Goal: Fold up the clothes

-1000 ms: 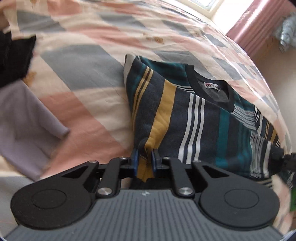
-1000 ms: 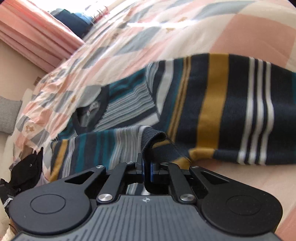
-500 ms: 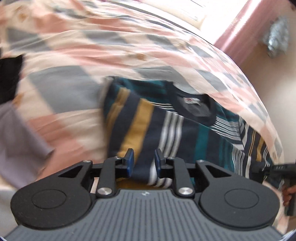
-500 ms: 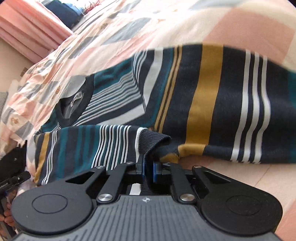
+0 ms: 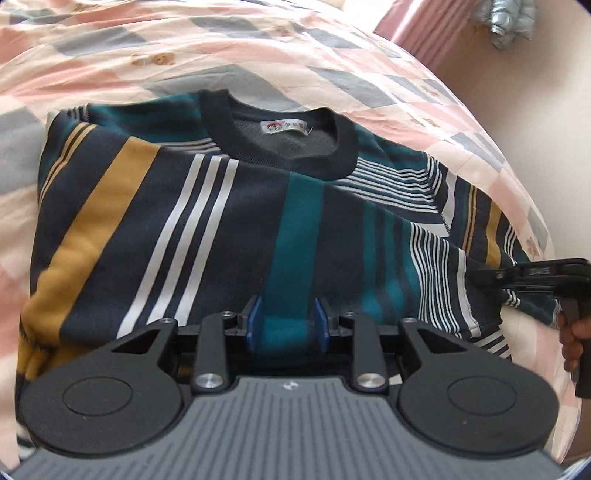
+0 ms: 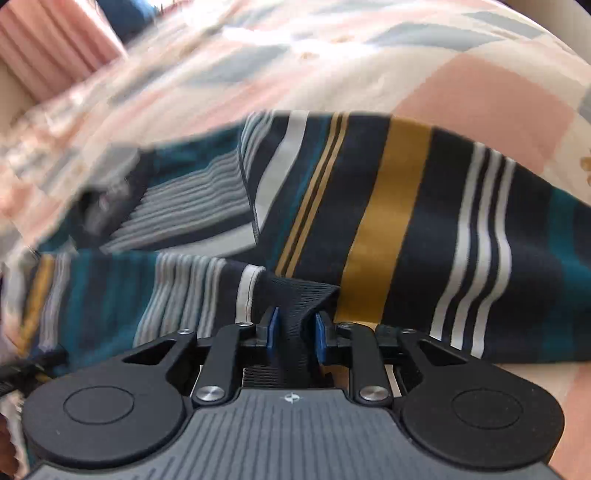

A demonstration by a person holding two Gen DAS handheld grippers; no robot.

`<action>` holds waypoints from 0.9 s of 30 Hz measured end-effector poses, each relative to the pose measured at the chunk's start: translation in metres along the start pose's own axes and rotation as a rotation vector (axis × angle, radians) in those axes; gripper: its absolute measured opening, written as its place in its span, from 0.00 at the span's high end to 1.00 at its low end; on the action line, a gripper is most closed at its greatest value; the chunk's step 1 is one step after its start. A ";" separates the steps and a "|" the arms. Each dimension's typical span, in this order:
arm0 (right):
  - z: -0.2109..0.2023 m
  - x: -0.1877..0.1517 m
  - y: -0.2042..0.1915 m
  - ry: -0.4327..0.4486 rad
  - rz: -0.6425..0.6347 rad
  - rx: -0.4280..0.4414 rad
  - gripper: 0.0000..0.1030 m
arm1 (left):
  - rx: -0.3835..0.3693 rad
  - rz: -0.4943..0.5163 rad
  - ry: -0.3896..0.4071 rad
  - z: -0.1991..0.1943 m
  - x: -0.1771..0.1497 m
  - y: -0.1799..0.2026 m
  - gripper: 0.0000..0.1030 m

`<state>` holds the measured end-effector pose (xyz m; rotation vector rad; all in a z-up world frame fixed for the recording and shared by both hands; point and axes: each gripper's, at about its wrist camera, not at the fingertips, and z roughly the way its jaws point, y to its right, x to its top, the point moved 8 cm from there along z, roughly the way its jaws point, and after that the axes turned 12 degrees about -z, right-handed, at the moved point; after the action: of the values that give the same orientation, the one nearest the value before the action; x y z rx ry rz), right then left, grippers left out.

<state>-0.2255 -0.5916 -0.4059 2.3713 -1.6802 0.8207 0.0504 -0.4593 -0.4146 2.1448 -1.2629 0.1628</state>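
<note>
A striped sweater [image 5: 221, 229] in navy, teal, mustard and white lies on the bed, collar [image 5: 280, 147] away from me and its left side folded in. My left gripper [image 5: 287, 325] hovers open over the teal stripe near the hem and holds nothing. In the right wrist view the sweater [image 6: 388, 221] fills the middle. The ribbed sleeve cuff [image 6: 295, 299] sits between the parted fingers of my right gripper [image 6: 295, 330], which is open. The right gripper [image 5: 495, 277] also shows at the sleeve end in the left wrist view, with a hand [image 5: 572, 332] behind it.
A pink, grey and cream checked bedsheet [image 5: 110, 55] lies under the sweater and spreads all round it. Pink curtains [image 5: 417, 29] and a beige wall [image 5: 535, 92] stand beyond the bed's far right edge. Folded pink fabric [image 6: 48, 48] lies at the upper left.
My left gripper let go of the folded side and moved right over the sweater's middle. My right gripper's jaws have widened around the cuff they were clamping.
</note>
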 end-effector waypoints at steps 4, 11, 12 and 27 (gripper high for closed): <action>-0.031 -0.021 0.041 0.023 0.071 -0.136 0.45 | 0.009 0.029 -0.011 0.001 -0.011 0.010 0.74; -0.139 -0.108 0.228 0.263 0.810 -0.272 0.47 | 0.042 -0.018 -0.023 0.001 -0.015 0.013 0.73; -0.151 -0.120 0.249 0.308 0.877 -0.294 0.47 | 0.045 -0.043 -0.025 0.001 -0.015 0.012 0.73; -0.171 -0.072 0.292 0.396 0.742 -0.409 0.91 | 0.104 -0.269 0.001 -0.031 -0.016 -0.009 0.70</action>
<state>-0.5673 -0.5729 -0.3576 1.2112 -2.2646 0.8416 0.0553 -0.4266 -0.4004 2.3787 -0.9715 0.1184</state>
